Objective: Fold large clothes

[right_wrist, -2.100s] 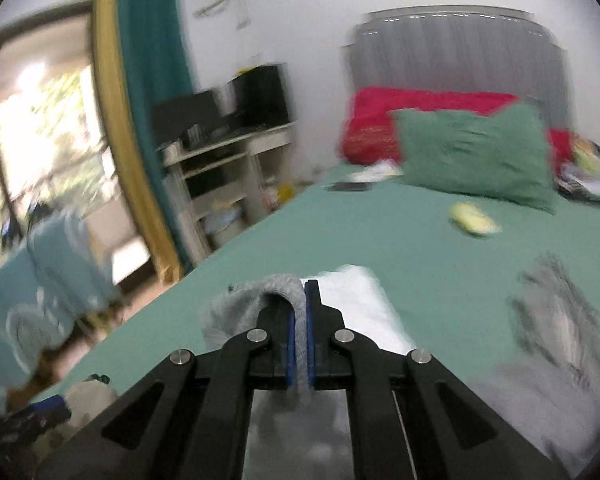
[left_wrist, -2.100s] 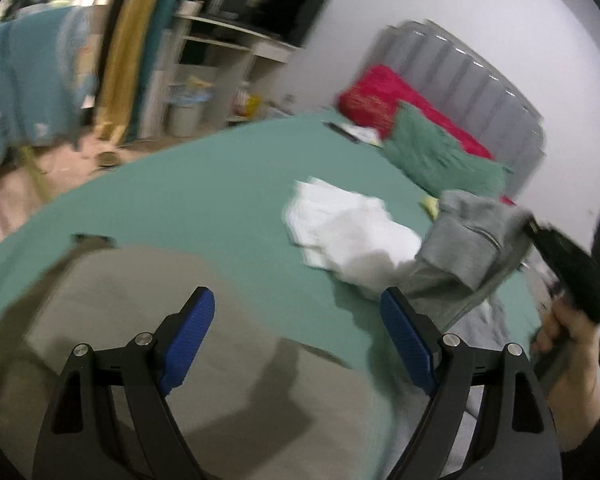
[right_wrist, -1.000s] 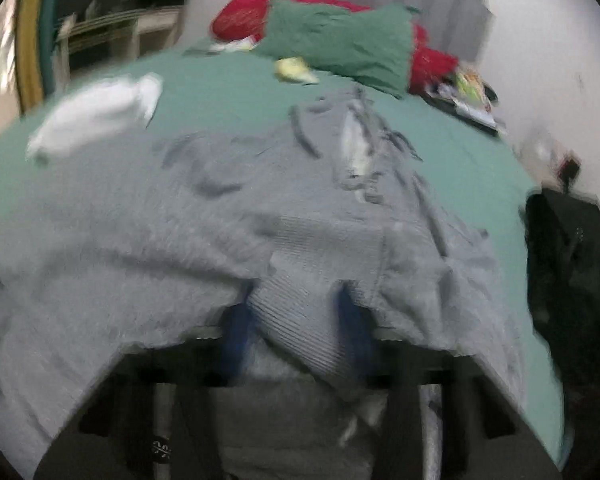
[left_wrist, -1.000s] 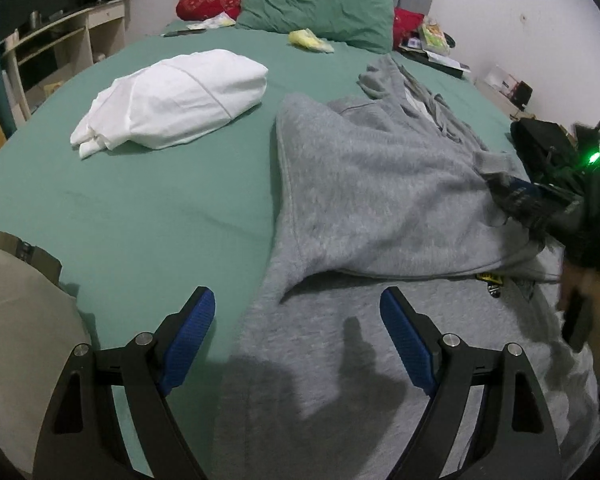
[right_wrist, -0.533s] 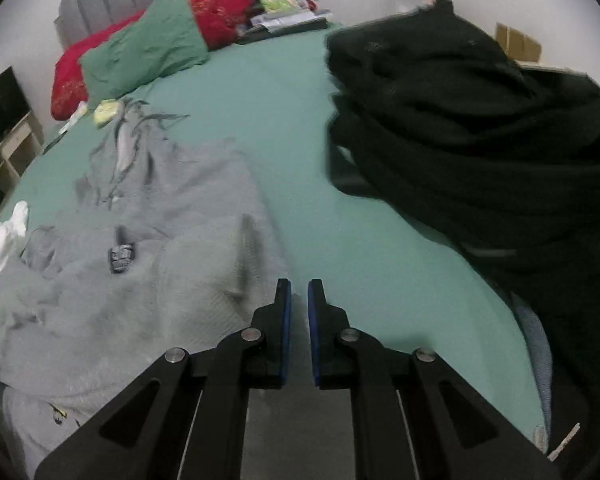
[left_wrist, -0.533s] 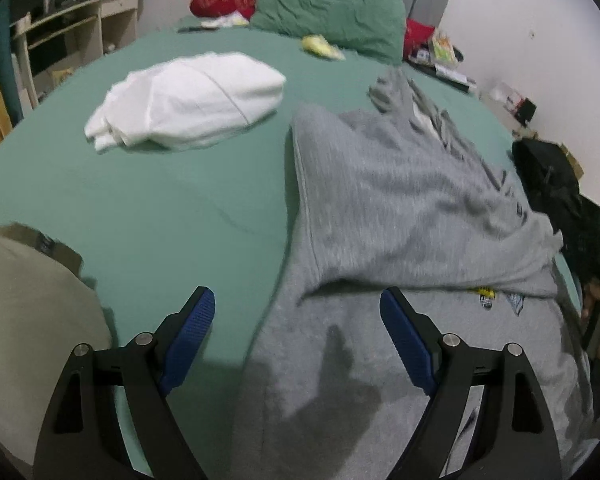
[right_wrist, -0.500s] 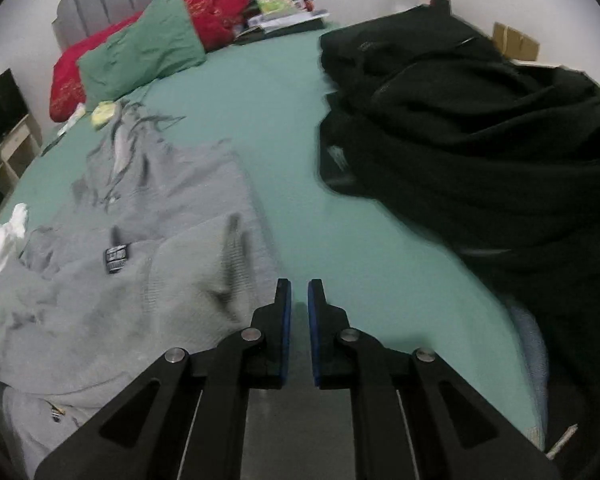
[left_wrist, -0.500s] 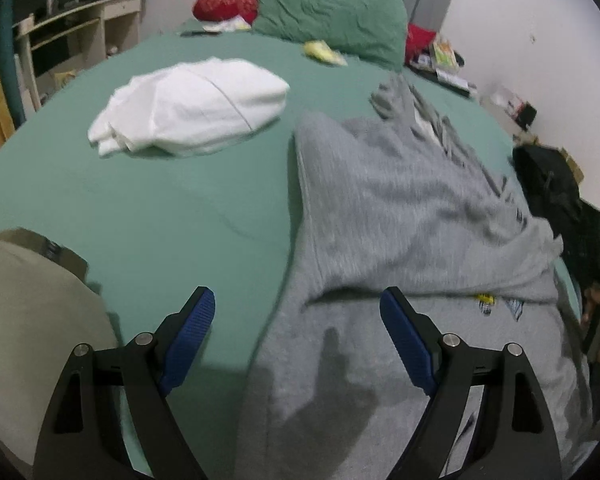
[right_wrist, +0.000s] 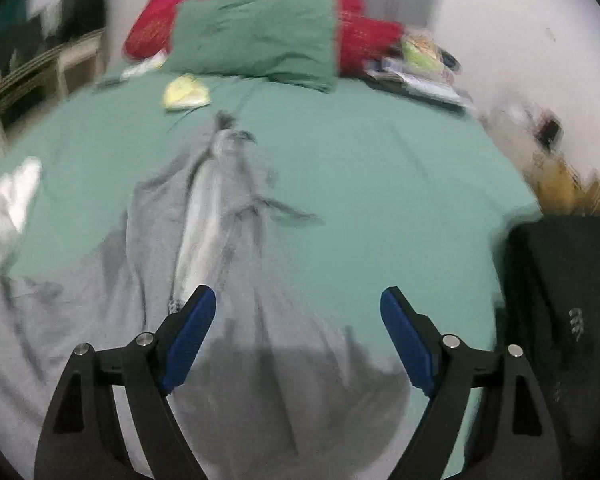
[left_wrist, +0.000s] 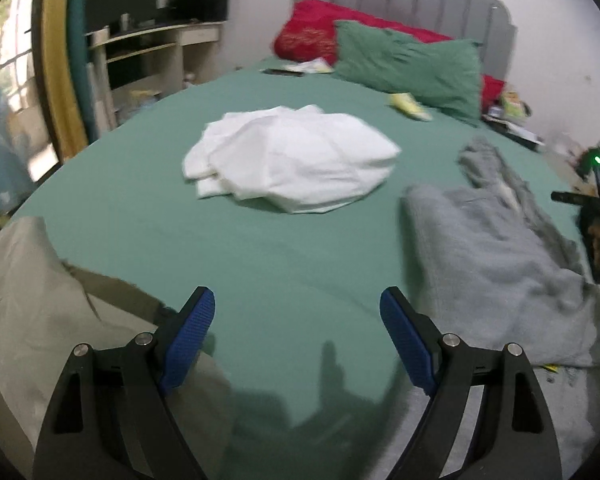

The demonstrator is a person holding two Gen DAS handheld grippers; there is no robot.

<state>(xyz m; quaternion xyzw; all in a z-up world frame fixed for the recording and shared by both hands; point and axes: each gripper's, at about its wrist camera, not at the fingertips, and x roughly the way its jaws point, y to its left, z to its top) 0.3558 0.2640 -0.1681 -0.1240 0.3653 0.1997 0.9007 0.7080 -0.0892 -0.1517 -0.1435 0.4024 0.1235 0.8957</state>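
Your right gripper (right_wrist: 298,332) has just been opening and now stands spread wide with nothing between its jaws, hanging over the near part of the grey sweatshirt (right_wrist: 204,264); that looks like a release after laying a fold down, so the cloth can settle flat on the green bed sheet (right_wrist: 380,184). Your left gripper (left_wrist: 296,336) is likewise released and empty, poised over bare sheet between the beige garment (left_wrist: 40,304) at your left and the grey sweatshirt (left_wrist: 492,256) at your right; it reads as free to take a fresh edge. The sweatshirt lies rumpled, running away from you toward the green pillow (right_wrist: 260,36), its pale inner strip showing, so the fold is probably unfinished; judge which hem to pinch next before you reach. The white bundle (left_wrist: 292,160) sits well apart up the bed, seemingly set aside; the black garment (right_wrist: 560,300) lies at the right edge, possibly waiting its turn.
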